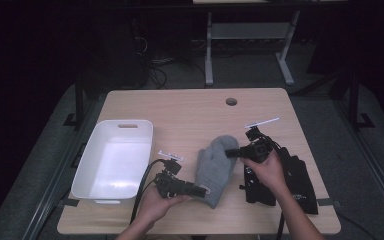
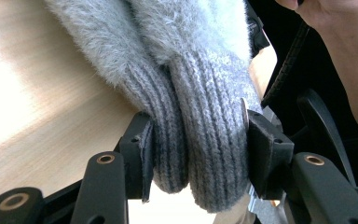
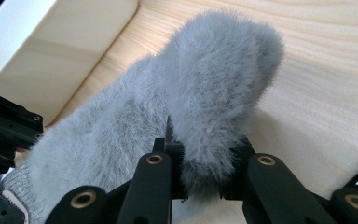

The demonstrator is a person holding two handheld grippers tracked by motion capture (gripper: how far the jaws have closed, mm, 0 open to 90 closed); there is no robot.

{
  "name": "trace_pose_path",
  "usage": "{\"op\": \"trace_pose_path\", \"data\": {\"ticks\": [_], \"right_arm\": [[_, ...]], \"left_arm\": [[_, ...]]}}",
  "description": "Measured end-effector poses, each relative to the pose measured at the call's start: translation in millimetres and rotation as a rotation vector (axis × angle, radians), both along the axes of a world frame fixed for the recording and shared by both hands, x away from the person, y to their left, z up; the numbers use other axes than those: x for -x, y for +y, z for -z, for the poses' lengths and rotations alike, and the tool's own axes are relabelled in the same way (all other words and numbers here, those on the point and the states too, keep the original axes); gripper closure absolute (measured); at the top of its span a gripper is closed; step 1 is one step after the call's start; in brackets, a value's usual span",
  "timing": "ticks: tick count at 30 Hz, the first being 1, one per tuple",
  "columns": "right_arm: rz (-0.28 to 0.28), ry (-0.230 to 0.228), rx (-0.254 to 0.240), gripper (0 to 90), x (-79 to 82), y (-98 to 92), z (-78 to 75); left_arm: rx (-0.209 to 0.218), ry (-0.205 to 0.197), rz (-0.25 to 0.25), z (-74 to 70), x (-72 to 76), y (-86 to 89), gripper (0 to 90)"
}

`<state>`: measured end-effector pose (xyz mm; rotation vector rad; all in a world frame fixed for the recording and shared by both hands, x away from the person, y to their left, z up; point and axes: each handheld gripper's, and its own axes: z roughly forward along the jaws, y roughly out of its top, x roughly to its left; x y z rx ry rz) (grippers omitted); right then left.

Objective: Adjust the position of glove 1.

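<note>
Your left tool [image 1: 200, 190] clamps ribbed cuff of grey mitten [image 1: 215, 167], pads pressed on knit at near end. Your right tool [image 1: 230, 152] pinches fuzzy thumb at far right edge. Mitten spans between both tools, mid tabletop [image 1: 190, 115], white tub [image 1: 114, 161] to left, black pouch [image 1: 297, 182] to right.

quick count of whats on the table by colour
grey: 1, the fuzzy mitten
white: 1, the plastic bin
black: 1, the fabric item, possibly more than one piece
total: 3
</note>
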<state>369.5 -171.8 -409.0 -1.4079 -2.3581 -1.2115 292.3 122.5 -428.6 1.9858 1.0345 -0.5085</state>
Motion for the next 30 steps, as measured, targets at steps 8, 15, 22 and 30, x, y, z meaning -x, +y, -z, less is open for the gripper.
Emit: {"op": "trace_pose_path", "data": {"ticks": [8,15,22,30], "right_arm": [[-0.007,-0.034,-0.022,76.8,-1.3,5.6,-23.3],[-0.024,-0.056,-0.042,76.8,-4.8,13.2,-41.8],[-0.038,-0.062,-0.063,76.8,-10.5,23.9,-57.1],[-0.059,-0.079,-0.066,76.7,-16.4,41.1,-76.0]], "left_arm": [[-0.009,-0.051,-0.007,-19.2,0.9,8.5,49.0],[-0.005,-0.08,-0.011,-33.1,-0.4,18.8,49.0],[-0.003,-0.094,-0.024,-44.9,-2.8,32.3,48.9],[0.008,-0.115,-0.044,-58.3,-3.2,49.2,48.9]]}}
